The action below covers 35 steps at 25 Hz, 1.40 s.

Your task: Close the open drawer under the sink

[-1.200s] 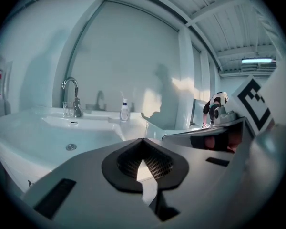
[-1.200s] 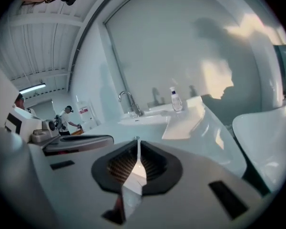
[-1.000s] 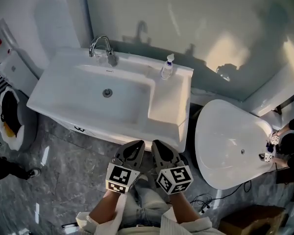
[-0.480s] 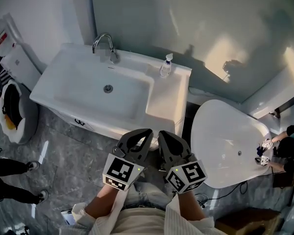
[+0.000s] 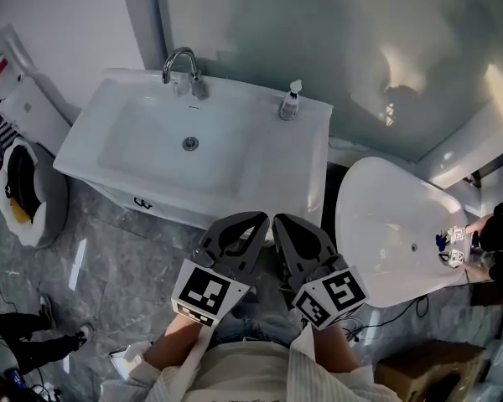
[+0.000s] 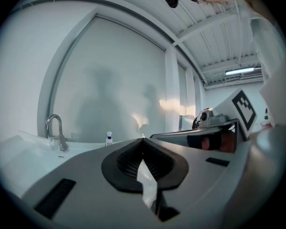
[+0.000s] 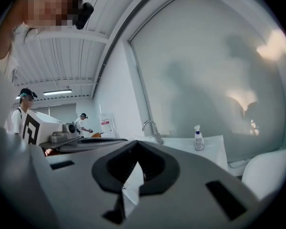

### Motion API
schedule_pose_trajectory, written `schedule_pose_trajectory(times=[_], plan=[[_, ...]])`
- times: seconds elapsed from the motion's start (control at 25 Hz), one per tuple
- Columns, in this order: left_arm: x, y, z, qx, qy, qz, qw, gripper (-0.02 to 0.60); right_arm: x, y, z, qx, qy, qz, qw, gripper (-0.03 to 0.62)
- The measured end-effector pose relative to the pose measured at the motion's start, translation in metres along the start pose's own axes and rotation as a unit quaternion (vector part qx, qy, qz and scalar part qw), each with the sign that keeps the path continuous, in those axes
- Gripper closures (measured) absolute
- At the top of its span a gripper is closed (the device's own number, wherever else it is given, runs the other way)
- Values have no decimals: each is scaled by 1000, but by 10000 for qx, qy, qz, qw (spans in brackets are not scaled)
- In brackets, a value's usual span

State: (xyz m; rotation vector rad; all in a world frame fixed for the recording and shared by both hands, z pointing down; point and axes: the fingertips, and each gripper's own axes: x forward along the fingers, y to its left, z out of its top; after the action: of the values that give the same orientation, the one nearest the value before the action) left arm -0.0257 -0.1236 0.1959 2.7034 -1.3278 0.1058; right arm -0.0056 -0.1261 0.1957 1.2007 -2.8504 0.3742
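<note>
The white vanity sink (image 5: 289, 170) fills the upper left of the head view, with a chrome faucet (image 5: 182, 65) at its back. Below the basin rim shows a strip of the cabinet front with a dark handle (image 5: 142, 203). How far the drawer stands out is hidden by the basin. My left gripper (image 5: 262, 218) and right gripper (image 5: 277, 219) sit side by side at the vanity's front right edge, tips pointing at it. Both are shut with nothing held. The left gripper (image 6: 143, 140) and the right gripper (image 7: 136, 142) show closed tips in their own views.
A spray bottle (image 5: 291, 101) stands on the counter right of the basin. A white bathtub (image 5: 394, 233) lies to the right, with a person (image 5: 495, 241) beyond it. A black-and-white bin (image 5: 21, 195) stands at the left, and a cardboard box (image 5: 419, 375) at the lower right.
Both grippers stay shut and together at the vanity's front edge. Their marker cubes have spread slightly apart. The view has shifted a little, and a person's legs at the lower left have moved.
</note>
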Motion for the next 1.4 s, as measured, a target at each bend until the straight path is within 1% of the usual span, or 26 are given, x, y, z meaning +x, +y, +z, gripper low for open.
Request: schedule_pose_trajectory(times=[0.4, 0.84, 1.4], plan=[[-7, 7, 3, -31, -62, -127, 9999, 566, 2, 9, 1, 45, -2, -53, 10000, 585], [-4, 9, 1, -32, -47, -52, 10000, 566, 2, 4, -3, 146, 51, -43, 9999, 585], [-6, 6, 3, 0, -85, 50, 10000, 566, 3, 7, -5, 102, 158, 144, 9997, 585]])
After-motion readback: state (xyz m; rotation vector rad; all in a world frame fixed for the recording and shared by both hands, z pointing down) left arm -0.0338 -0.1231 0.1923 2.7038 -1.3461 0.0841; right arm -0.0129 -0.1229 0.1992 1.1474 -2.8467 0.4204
